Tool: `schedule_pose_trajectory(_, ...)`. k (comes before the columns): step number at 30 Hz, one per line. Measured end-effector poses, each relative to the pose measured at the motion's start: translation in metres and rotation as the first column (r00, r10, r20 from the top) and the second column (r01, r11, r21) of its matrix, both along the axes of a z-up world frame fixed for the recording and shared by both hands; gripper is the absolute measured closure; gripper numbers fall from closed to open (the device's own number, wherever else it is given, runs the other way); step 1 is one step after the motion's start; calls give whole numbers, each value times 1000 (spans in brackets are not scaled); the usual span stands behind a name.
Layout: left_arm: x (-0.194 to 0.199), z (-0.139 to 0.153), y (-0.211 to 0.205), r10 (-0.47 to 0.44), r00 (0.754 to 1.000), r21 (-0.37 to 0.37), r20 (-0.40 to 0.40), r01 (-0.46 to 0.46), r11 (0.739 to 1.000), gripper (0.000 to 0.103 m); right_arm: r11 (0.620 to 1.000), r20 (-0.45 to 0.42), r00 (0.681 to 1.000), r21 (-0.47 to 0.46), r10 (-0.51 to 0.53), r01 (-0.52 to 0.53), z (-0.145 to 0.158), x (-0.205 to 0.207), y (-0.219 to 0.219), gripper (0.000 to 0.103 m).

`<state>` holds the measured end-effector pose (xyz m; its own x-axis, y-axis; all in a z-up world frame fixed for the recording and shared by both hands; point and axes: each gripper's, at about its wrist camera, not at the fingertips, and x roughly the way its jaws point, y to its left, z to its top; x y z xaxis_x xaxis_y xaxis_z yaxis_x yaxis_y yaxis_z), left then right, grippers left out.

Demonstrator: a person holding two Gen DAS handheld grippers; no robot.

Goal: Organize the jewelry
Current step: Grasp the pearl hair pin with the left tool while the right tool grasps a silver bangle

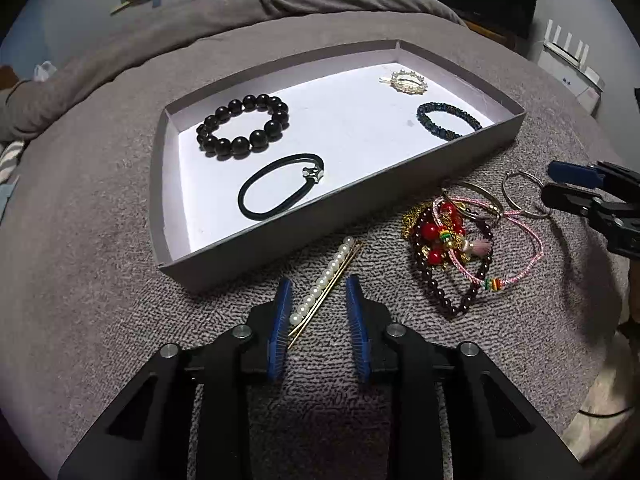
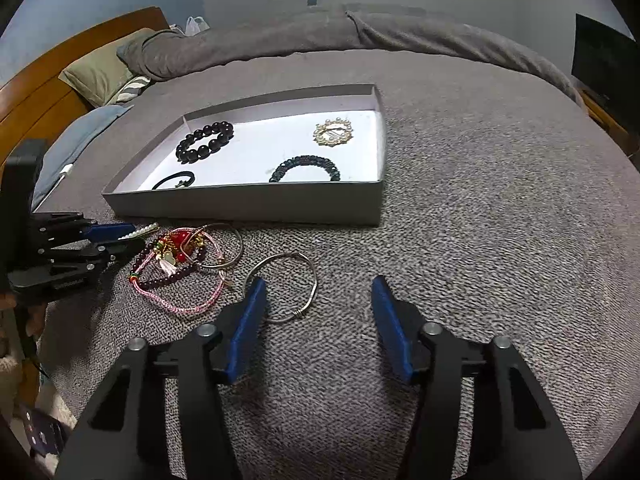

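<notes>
A pearl hairpin (image 1: 325,278) lies on the grey blanket between the blue pads of my left gripper (image 1: 318,300). Its near end touches the left pad, the right pad stands clear, so the gripper is open. My right gripper (image 2: 318,292) is open over a thin silver bangle (image 2: 298,315), its left finger (image 2: 250,320) covering the bangle's left edge. A grey tray (image 1: 360,216) holds a black bead bracelet (image 1: 243,126), a black hair tie (image 1: 280,192), a pearl brooch (image 1: 404,80) and a dark braided bracelet (image 1: 448,120).
A tangled pile of bead and cord bracelets (image 2: 180,264) lies between the two grippers, in front of the tray's near wall (image 2: 240,204). Pillows (image 2: 100,68) and a wooden headboard (image 2: 36,92) are at the far left. The folded duvet (image 2: 360,36) runs along the back.
</notes>
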<state>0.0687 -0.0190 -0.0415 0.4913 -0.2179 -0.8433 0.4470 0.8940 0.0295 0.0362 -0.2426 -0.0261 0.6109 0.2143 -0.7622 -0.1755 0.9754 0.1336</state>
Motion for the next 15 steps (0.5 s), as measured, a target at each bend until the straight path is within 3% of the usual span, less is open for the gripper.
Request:
schedule_pose_trajectory(5, -6, 3, 3, -12, 1000, -3, 9, 12, 1000, 94, 1000, -2, 1000, -17, 4, -4, -6, 5, 6, 69)
schedule_pose_trajectory(7, -9, 4, 4, -16, 1000, 0, 18, 16, 1000, 94, 1000, -4, 1000, -12, 15, -15, -7, 4, 8, 80)
schedule_pose_trajectory(11, -11, 5, 8, -12, 1000, -13, 18, 13, 1000, 94, 1000, -4, 1000, -9, 19, -19, -10, 3, 9, 91)
schedule_pose_trajectory(15, -15, 9, 11, -7, 1000, -24, 27, 7, 1000, 94, 1000, 4, 1000, 16, 17, -17, -7, 0, 6, 95)
